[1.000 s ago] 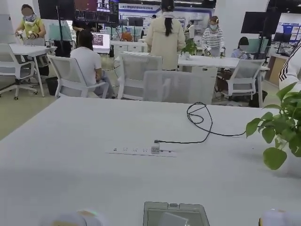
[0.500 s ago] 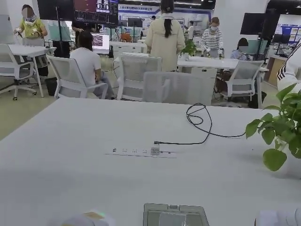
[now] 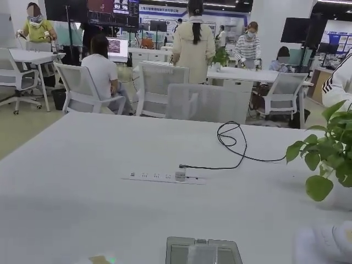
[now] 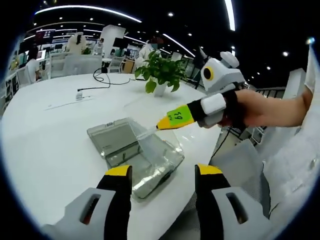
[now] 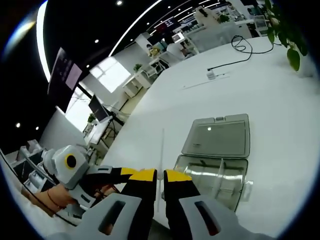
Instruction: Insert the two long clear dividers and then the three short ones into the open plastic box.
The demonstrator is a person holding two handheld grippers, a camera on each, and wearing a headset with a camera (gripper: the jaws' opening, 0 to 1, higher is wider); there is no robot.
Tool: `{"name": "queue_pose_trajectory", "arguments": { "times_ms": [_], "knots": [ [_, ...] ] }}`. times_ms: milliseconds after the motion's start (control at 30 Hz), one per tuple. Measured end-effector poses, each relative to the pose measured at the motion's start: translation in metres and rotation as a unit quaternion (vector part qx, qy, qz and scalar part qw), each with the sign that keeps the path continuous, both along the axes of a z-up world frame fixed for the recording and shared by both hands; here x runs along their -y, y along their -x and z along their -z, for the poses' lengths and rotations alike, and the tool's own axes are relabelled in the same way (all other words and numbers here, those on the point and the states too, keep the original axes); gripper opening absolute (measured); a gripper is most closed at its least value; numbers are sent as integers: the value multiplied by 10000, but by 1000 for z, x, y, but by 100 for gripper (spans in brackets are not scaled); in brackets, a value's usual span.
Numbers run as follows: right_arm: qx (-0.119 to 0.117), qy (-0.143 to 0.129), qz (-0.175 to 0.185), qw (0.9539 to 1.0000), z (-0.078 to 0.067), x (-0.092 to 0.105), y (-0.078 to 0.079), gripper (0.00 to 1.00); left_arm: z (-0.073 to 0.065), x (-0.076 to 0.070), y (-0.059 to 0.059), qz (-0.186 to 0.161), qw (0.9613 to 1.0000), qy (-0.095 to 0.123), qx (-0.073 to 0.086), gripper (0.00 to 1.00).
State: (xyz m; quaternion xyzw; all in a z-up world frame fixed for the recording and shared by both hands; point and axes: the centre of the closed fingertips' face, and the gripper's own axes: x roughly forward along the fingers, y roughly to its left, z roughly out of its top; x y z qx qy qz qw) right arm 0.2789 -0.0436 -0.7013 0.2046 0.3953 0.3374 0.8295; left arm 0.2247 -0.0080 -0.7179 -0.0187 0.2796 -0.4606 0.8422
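The right gripper (image 5: 161, 175) has its jaws pinched on a clear divider (image 5: 162, 145) above the open box (image 5: 215, 175). The left gripper (image 4: 164, 170) hangs wide and empty. Some ribs seem seated, count unclear; this one isn't yet. The white worktop (image 3: 82, 165) carries a power strip (image 3: 165, 177), cable (image 3: 236, 148) and plant (image 3: 327, 154); a busy office lies behind.

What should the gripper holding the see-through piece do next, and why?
Probably the right gripper should ease its clear divider down into the tray of the open box. That gripper is shut on the divider, which looks to hang tilted over the tray, not yet seated. The left gripper is open and holds nothing.
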Motion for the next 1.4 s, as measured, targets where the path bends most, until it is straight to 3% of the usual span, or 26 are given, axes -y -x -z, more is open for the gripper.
{"name": "queue_pose_trajectory", "arguments": {
  "times_ms": [133, 267, 333, 467, 600, 767, 867, 933, 1400],
  "knots": [
    [-325, 320, -10, 9990, 7, 7, -10, 7, 8, -7, 13, 504, 9984, -154, 225, 65],
    [-631, 638, -63, 9959, 10, 11, -17, 7, 11, -11, 17, 654, 9975, -50, 245, 76],
    [-815, 784, -109, 9935, 12, 12, -19, 7, 10, -13, 18, 747, 9966, -24, 355, 81],
    [-1266, 1108, -179, 9856, 20, 8, -20, 7, 16, -16, 20, 869, 9954, -9, 415, 87],
    [-1567, 1414, -245, 9772, 32, 5, -19, 7, 20, -18, 24, 1011, 9939, -45, 439, 91],
    [-2087, 1506, -122, 9662, 45, 2, -10, 7, 23, -19, 28, 1115, 9927, -15, 451, 92],
    [-2223, 1733, -61, 9594, 55, 7, -9, 7, 24, -18, 30, 1183, 9919, 18, 459, 92],
    [-2359, 1706, 57, 9567, 59, 7, -7, 7, 25, -18, 31, 1223, 9914, 46, 466, 92],
    [-2527, 1912, 328, 9479, 81, 6, -1, 7, 26, -15, 37, 1255, 9908, 276, 430, 91]
  ]
}}
